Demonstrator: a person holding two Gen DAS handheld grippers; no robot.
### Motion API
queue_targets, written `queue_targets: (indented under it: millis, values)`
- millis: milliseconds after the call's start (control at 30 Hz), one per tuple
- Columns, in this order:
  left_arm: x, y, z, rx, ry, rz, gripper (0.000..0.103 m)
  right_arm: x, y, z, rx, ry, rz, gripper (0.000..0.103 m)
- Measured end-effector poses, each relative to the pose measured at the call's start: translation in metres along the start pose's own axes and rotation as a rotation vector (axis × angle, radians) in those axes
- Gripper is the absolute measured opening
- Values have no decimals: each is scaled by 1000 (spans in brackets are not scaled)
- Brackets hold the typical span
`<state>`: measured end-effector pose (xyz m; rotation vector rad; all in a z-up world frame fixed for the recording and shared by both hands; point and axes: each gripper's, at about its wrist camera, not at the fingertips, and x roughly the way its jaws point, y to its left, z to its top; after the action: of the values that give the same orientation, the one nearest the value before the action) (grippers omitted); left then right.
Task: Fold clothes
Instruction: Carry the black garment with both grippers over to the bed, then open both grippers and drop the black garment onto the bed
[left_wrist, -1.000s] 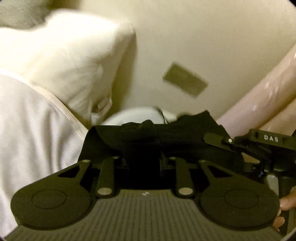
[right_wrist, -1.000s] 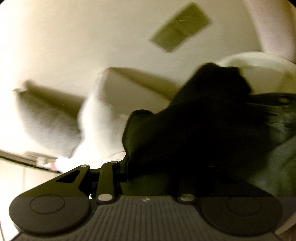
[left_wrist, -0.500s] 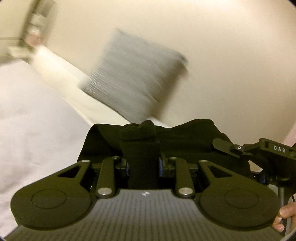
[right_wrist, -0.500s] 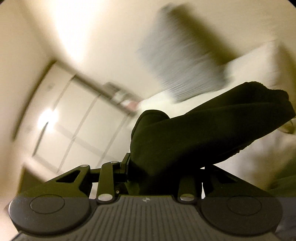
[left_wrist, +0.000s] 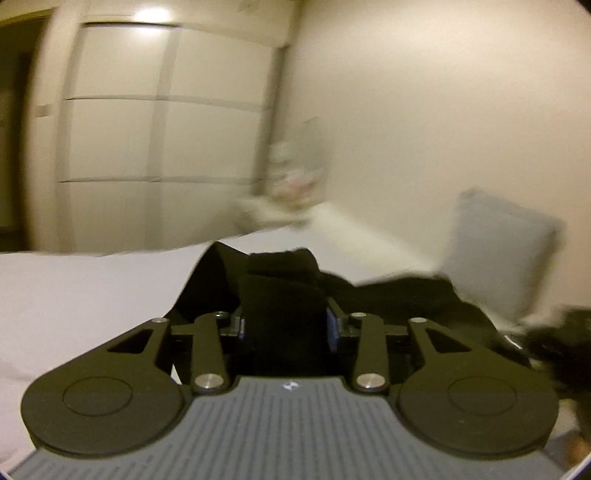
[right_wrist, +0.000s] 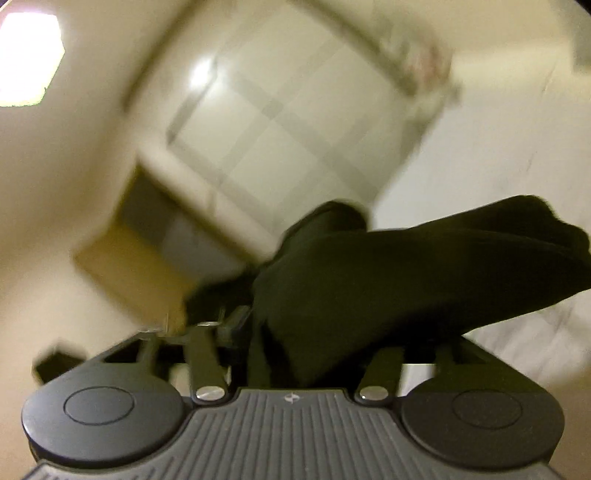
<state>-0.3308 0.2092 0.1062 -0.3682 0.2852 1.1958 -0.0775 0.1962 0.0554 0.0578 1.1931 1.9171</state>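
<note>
I had both the left gripper (left_wrist: 283, 317) and right gripper (right_wrist: 295, 332) clamped on the black garment (right_wrist: 406, 280), lifted, not yet folded flat.

Black garment (left_wrist: 284, 295): bunched fabric, clamped at two points, raised above the white bed (left_wrist: 74, 295) and stretched sideways between the clamps.
</note>
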Motion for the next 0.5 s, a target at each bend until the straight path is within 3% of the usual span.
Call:
queue_targets:
  millis: [100, 267, 500]
  values:
    - [0, 52, -27, -42, 138, 159, 38, 51, 11, -38, -31, 252, -23, 76]
    - [-1, 132, -71, -114, 358, 407, 34, 81, 12, -65, -109, 386, -144, 75]
    - [-34, 124, -129, -254, 485, 438, 34, 81, 5, -119, -253, 531, -295, 77]
